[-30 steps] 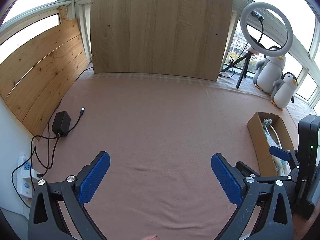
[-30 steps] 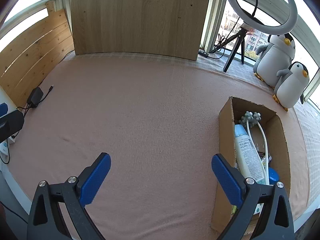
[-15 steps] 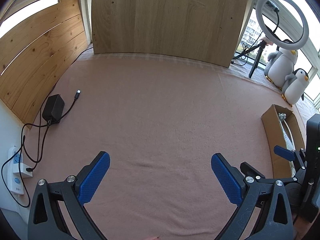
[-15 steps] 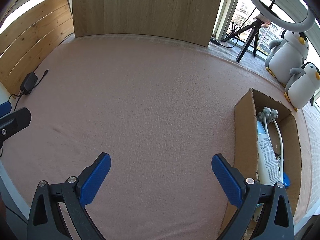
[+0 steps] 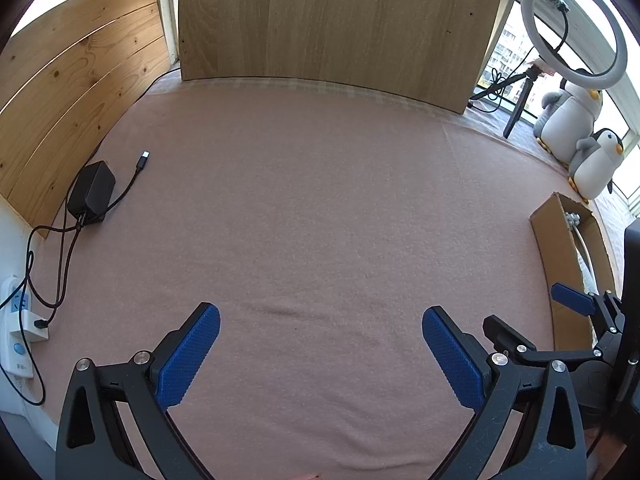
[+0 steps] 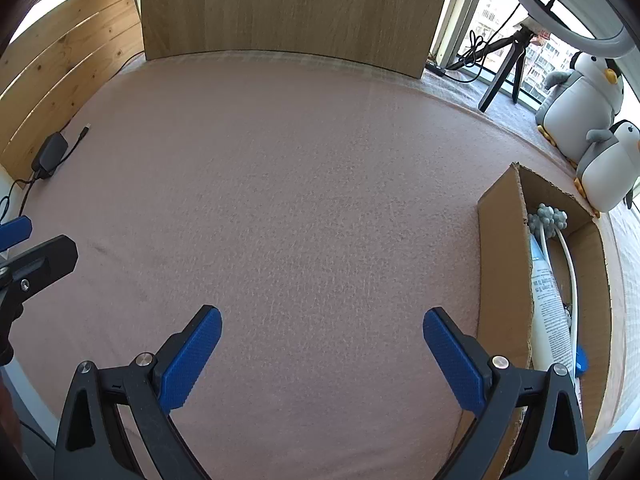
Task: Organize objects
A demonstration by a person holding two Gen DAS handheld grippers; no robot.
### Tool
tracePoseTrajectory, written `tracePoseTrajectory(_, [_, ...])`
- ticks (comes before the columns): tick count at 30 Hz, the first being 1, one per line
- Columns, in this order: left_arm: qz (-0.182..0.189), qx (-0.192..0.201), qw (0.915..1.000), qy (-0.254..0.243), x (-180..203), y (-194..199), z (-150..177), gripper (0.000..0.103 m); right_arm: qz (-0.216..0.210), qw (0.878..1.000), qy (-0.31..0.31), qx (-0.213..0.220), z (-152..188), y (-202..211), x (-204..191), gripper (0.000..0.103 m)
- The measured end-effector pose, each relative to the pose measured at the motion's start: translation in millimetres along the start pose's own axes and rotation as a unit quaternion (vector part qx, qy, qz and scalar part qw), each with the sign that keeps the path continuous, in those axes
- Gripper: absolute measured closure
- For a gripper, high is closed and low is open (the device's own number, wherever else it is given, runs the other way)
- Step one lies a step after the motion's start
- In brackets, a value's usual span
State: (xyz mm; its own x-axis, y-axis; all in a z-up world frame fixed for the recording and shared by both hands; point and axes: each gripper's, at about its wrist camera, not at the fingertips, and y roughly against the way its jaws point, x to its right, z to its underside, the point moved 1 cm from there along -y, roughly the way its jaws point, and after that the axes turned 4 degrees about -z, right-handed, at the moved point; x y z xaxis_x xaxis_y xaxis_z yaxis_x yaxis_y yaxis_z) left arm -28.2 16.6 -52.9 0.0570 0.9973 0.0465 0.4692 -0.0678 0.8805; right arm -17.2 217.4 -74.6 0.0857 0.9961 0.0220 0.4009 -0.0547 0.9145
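Left gripper (image 5: 321,325) and right gripper (image 6: 322,326): jaws spread wide, empty, above pink felt tabletop (image 6: 300,184). Brown cardboard box (image 6: 505,256) right, holding a white tube (image 6: 550,304).

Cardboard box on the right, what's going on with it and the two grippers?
Both grippers, left and right, hang open and empty over the pink cloth. The cardboard box sits at the right edge, already holding a white tube and a white-stemmed item with grey tips. Nothing loose shows on the cloth.

It was a sunny room at home, with big windows (image 6: 476,12), two toy penguins (image 6: 588,96) and a ring light (image 5: 576,28).
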Motion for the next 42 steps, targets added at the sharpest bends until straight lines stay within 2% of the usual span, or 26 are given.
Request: tracePoseTrajectory(42, [-0.006,0.005,0.9999,-0.01,0.9,10.0,6.7,0.0,-0.006,1.0,0.006,0.012,8.6,15.2,-0.8,0.004])
